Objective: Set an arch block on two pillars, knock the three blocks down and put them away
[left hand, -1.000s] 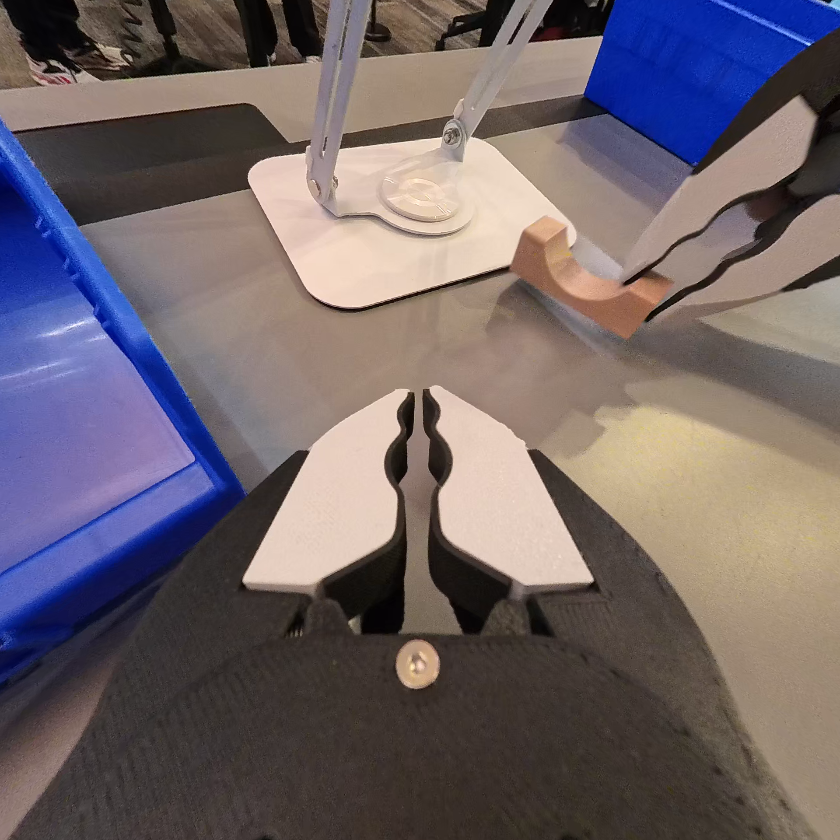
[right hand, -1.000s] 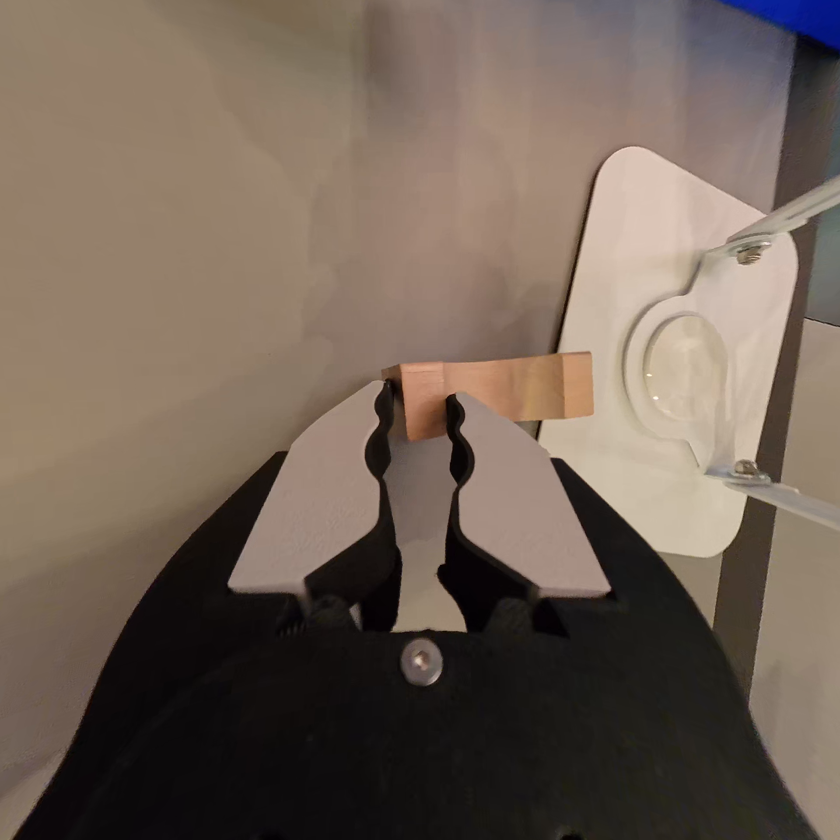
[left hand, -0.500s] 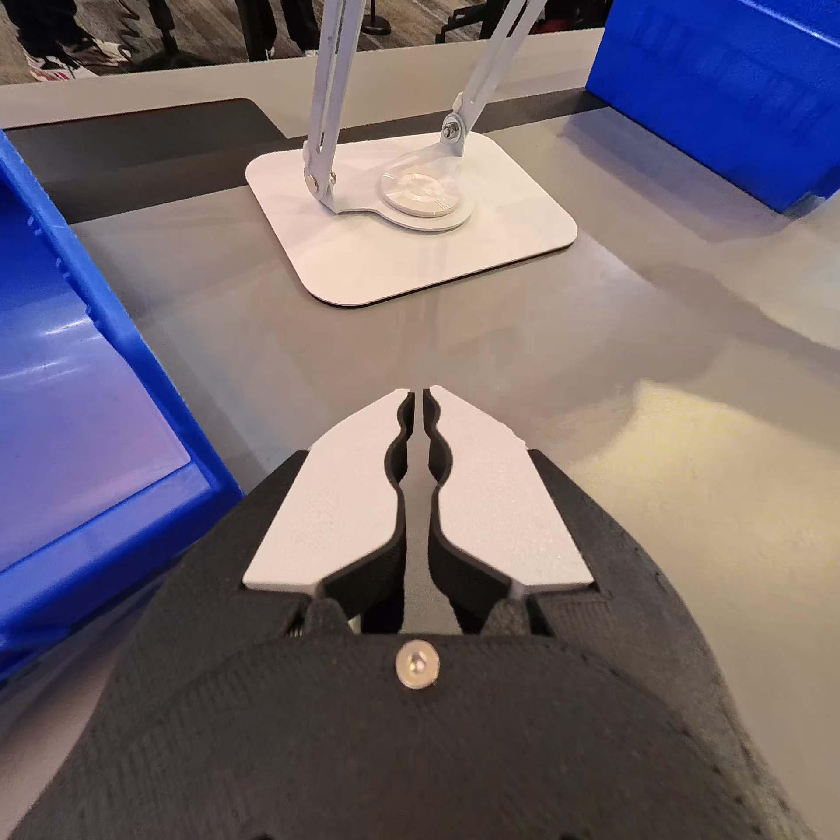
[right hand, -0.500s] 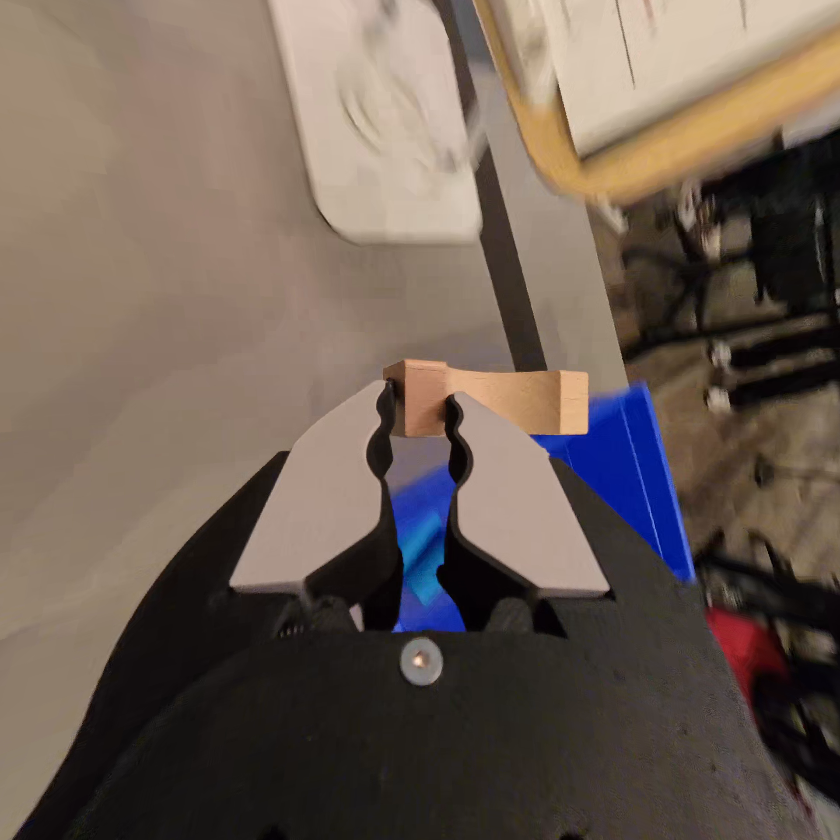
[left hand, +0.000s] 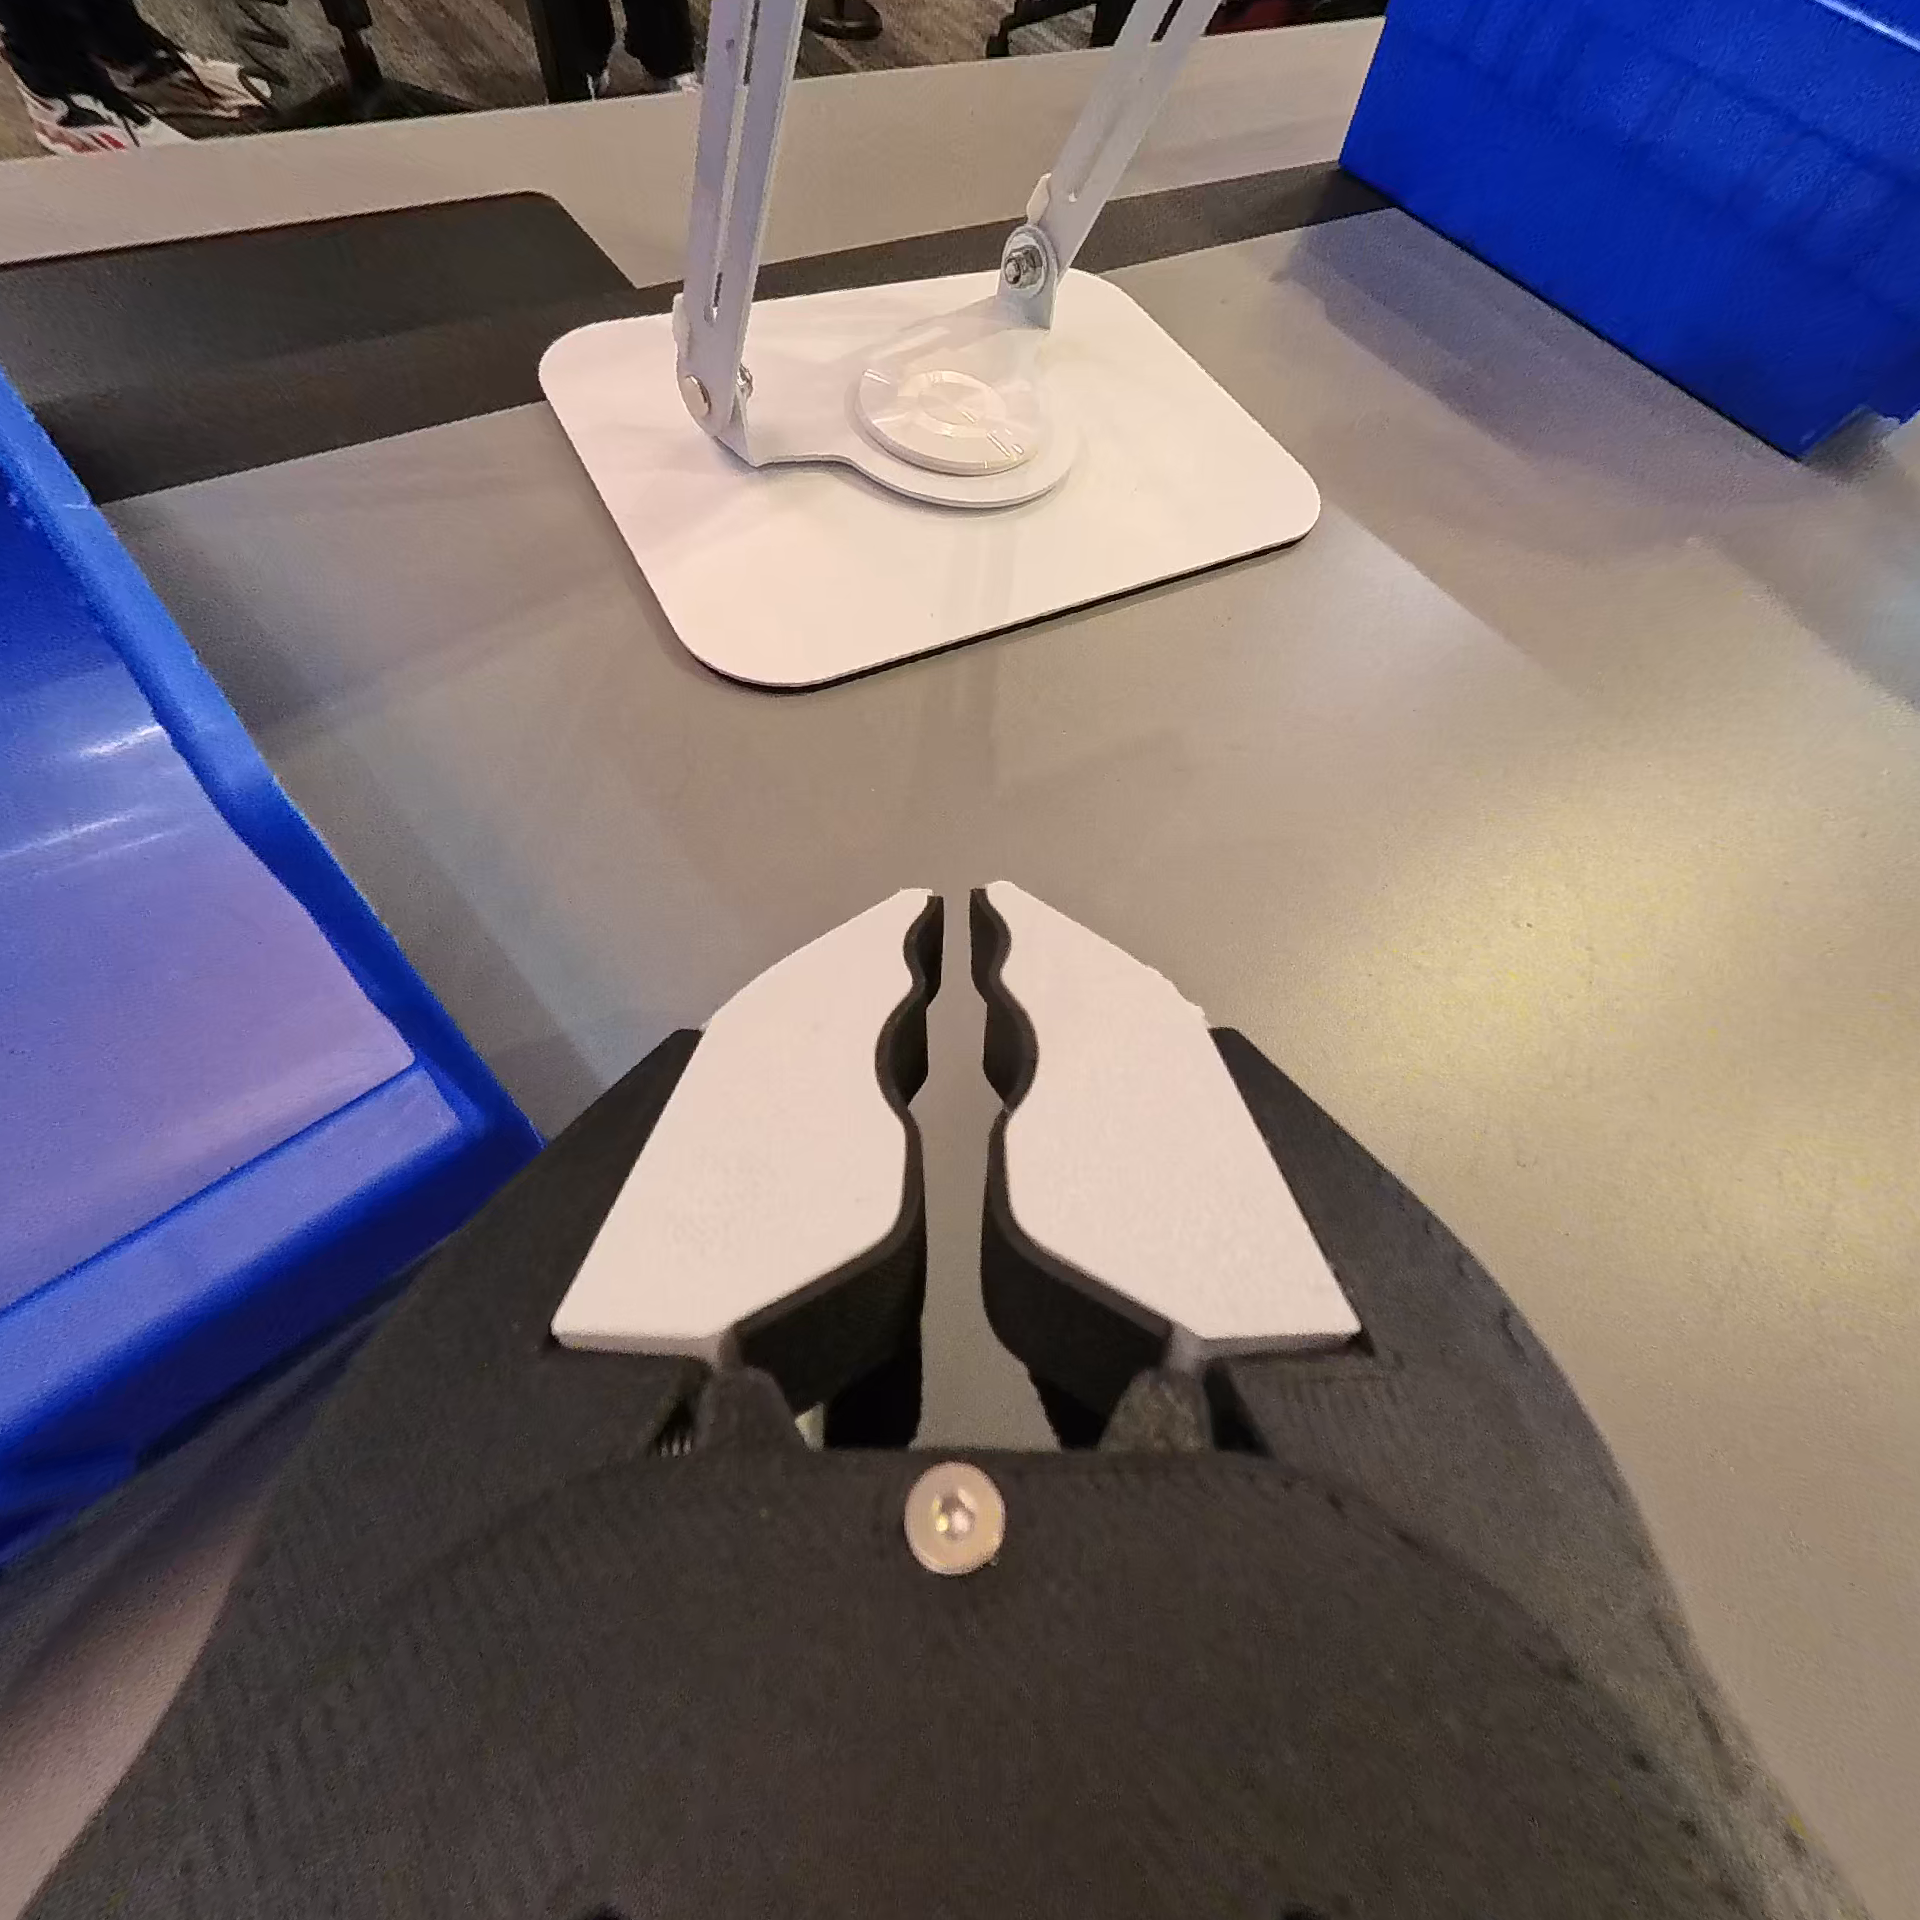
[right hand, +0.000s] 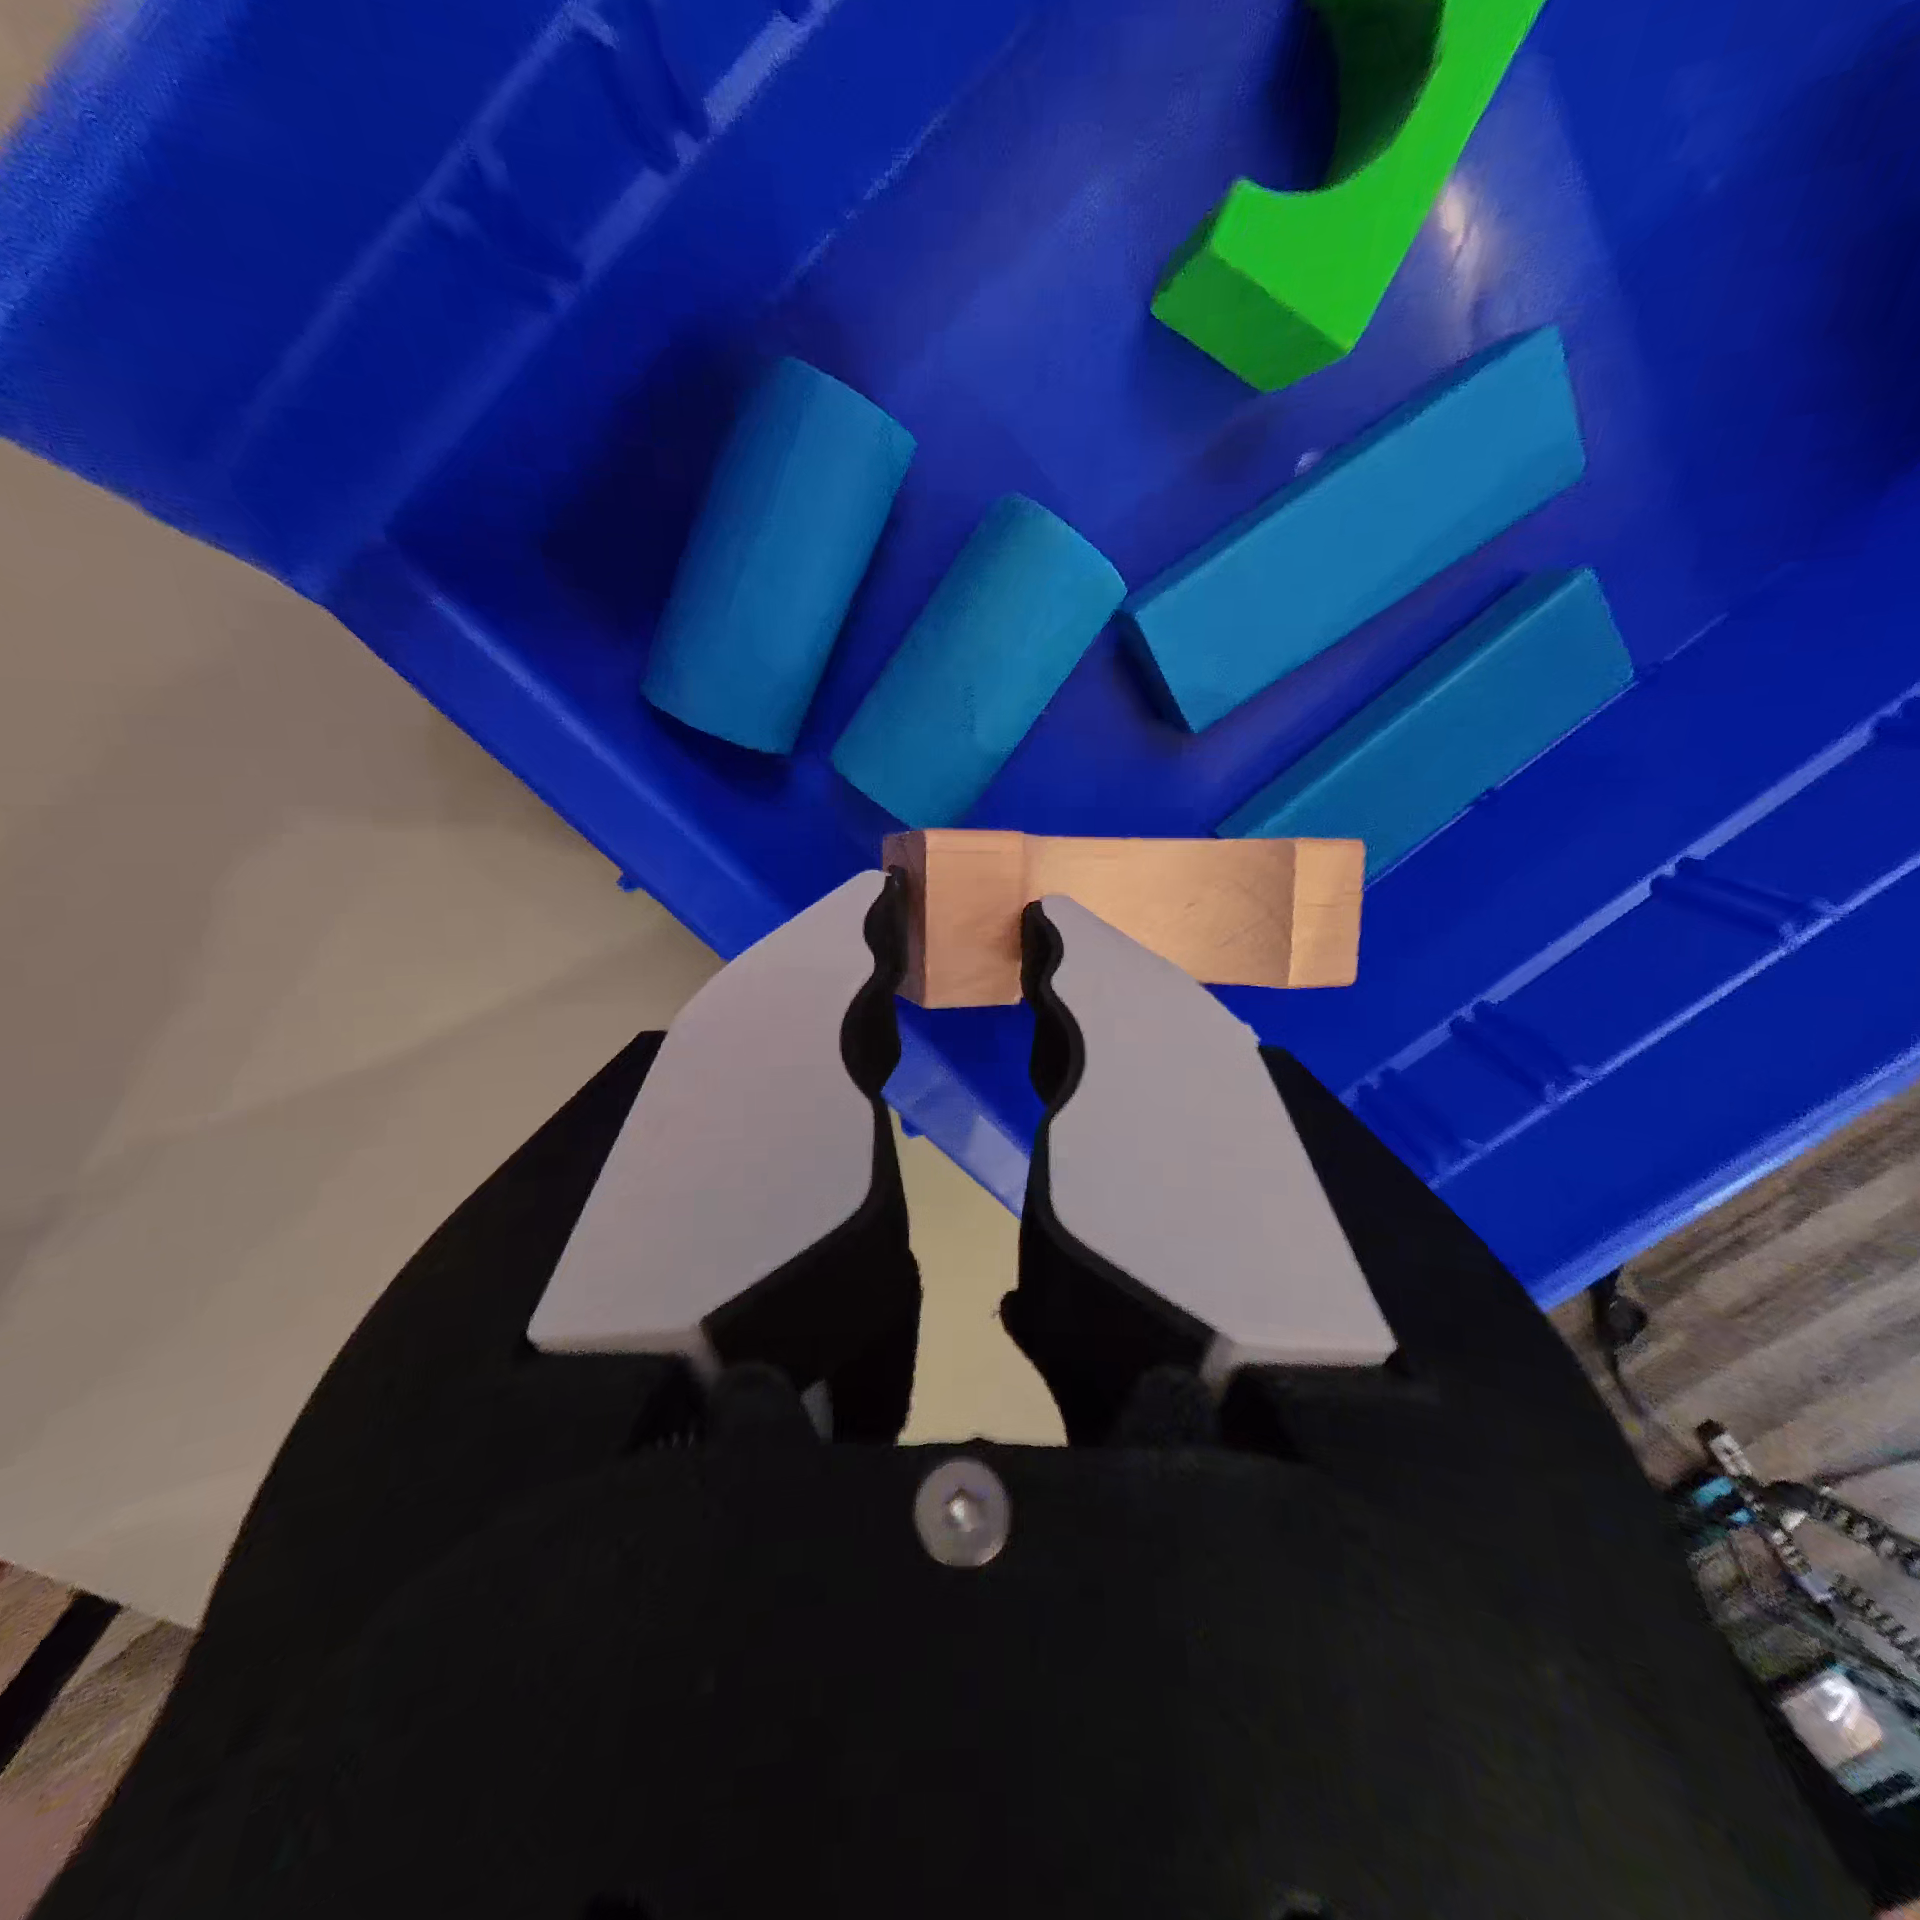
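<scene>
Judged from the present layout, the task is in its final phase: putting the blocks away. No pillars or arch stand on the grey worktop [left hand: 1455, 935], and the only block outside storage is the wooden arch block [right hand: 1164, 914].

The right gripper [right hand: 956, 914] is clamped on one leg of the wooden arch block, the jaws pressing that leg from both sides. The remainder of the block projects sideways to the right of the fingertips, so the hold is off-centre. The block hangs in the air at the near rim of the blue bin [right hand: 1558, 1039], partly over the bin floor.

Inside the blue bin lie two blue cylinder blocks [right hand: 779, 551] side by side, two blue rectangular blocks [right hand: 1351, 530] to their right, and a green arch block [right hand: 1320, 239] at the far end. All lie flat and apart from the held block. Which of them served as pillars cannot be told.

Remaining work, as a judgement: carry the wooden arch block further over the bin floor and release it.

The left gripper [left hand: 956, 904] holds nothing; its jaws are nearly together with a narrow gap. It hovers low over the worktop, beside a second blue bin [left hand: 312, 935] and facing a white stand base [left hand: 935, 561]
</scene>
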Available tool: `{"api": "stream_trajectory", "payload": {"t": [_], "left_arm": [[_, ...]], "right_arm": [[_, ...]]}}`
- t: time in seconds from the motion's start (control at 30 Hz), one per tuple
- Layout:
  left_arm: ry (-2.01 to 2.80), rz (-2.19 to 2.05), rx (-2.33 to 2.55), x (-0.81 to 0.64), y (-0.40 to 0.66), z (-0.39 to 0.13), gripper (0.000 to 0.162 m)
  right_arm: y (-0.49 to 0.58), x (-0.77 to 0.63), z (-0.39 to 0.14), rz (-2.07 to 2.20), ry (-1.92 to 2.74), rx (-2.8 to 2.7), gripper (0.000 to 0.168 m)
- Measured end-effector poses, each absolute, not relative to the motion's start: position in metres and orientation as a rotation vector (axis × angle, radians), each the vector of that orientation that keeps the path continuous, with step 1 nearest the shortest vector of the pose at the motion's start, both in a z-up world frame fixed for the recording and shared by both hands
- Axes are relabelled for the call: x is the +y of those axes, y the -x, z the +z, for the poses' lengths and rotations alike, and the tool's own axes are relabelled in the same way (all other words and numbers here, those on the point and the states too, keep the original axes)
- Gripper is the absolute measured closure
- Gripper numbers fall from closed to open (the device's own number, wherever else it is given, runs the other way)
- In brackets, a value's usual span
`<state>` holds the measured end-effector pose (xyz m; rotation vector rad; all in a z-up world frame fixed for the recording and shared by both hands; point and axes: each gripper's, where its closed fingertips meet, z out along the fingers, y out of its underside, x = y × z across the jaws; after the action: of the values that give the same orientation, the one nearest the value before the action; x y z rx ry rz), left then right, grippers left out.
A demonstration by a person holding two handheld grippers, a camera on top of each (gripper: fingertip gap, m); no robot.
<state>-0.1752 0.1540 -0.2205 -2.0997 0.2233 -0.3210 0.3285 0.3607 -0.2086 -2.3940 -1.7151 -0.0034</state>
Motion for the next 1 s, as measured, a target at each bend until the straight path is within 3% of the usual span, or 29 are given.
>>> {"api": "stream_trajectory", "payload": {"t": [0.4,0.5,0.63,0.8,0.87,1.0], "left_arm": [[2.113,-0.326,0.237,0.154,0.173,-0.223,0.155],[2.114,-0.327,0.239,0.154,0.173,-0.223,0.155],[2.109,-0.326,0.243,0.154,0.173,-0.222,0.153],[2.051,-0.287,0.232,0.154,0.178,-0.214,0.145],[2.008,-0.205,0.222,0.152,0.186,-0.203,0.136],[1.842,0.086,0.071,0.134,0.239,-0.154,0.099]], "right_arm": [[-0.336,0.376,-0.232,0.018,2.553,-1.457,0.147],[-0.334,0.374,-0.23,-0.022,2.52,-1.436,0.134],[-0.331,0.372,-0.201,-0.15,2.363,-1.347,0.12],[-0.343,0.366,-0.144,-0.209,2.11,-1.023,0.12],[-0.365,0.37,-0.136,-0.221,2.085,-0.853,0.116],[-0.405,0.387,-0.149,-0.148,2.119,-0.584,0.099]]}}
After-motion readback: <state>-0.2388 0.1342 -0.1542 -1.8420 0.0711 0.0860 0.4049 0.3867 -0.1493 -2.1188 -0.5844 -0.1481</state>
